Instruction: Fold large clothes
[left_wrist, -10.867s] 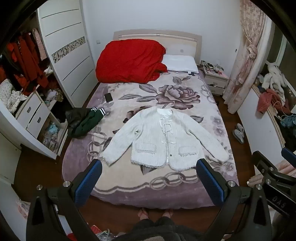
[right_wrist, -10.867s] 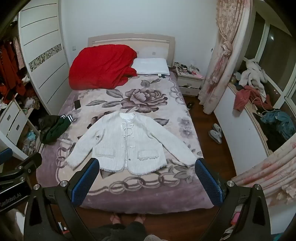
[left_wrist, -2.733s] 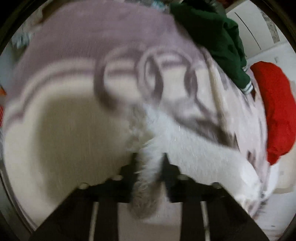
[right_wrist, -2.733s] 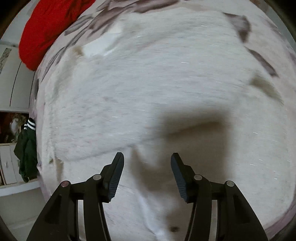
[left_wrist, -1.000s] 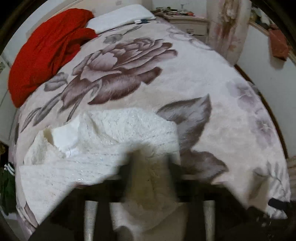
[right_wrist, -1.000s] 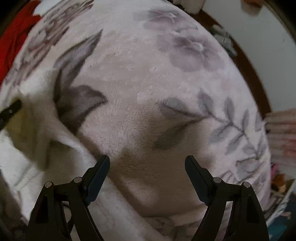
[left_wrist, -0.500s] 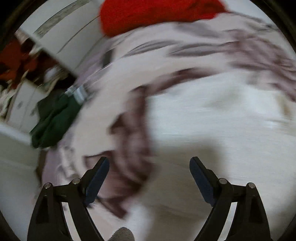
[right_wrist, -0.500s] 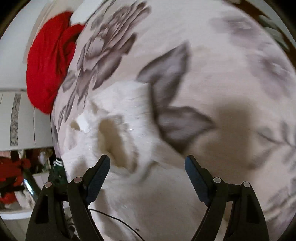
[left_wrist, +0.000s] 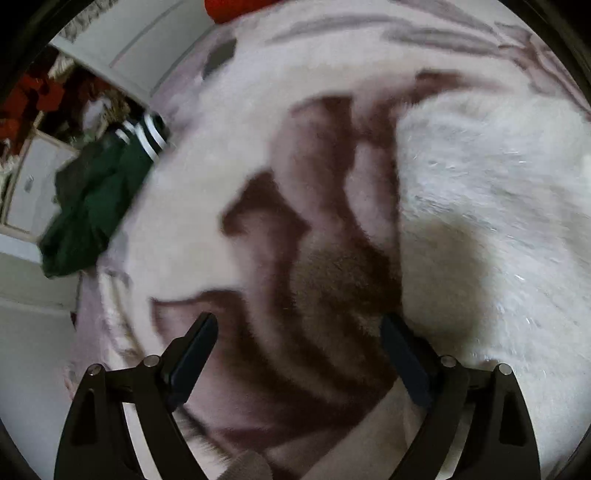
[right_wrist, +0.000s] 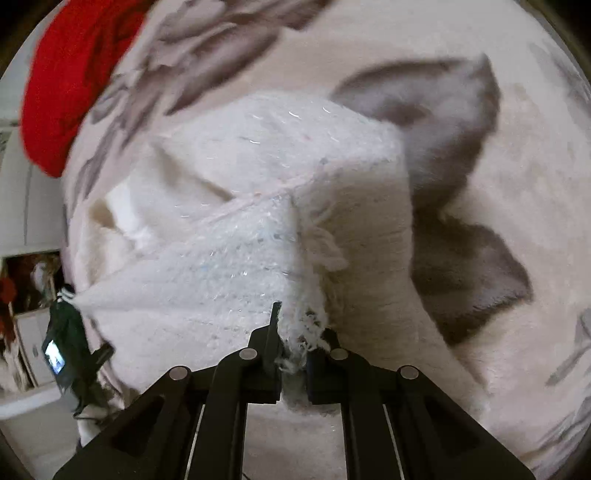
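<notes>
The white fuzzy cardigan (right_wrist: 258, 206) lies partly folded on the flowered bed blanket (right_wrist: 517, 221). My right gripper (right_wrist: 293, 354) is shut on a frayed edge of the cardigan, and the cloth rises toward the pinch. In the left wrist view the cardigan (left_wrist: 487, 206) fills the right side. My left gripper (left_wrist: 299, 350) stands open over the bare blanket (left_wrist: 207, 206). Its right finger (left_wrist: 402, 358) is just beside the cardigan's left edge, and nothing is between the fingers.
A dark green garment with white stripes (left_wrist: 92, 199) hangs at the bed's left edge, next to white drawers (left_wrist: 29, 184). A red quilt (right_wrist: 66, 74) is heaped at the head of the bed. A dark phone-like thing (left_wrist: 219, 57) lies on the blanket.
My right gripper went from wide open over the blanket to shut on the cardigan's edge. My left gripper let go of the cloth, opened and swung left, beside the cardigan.
</notes>
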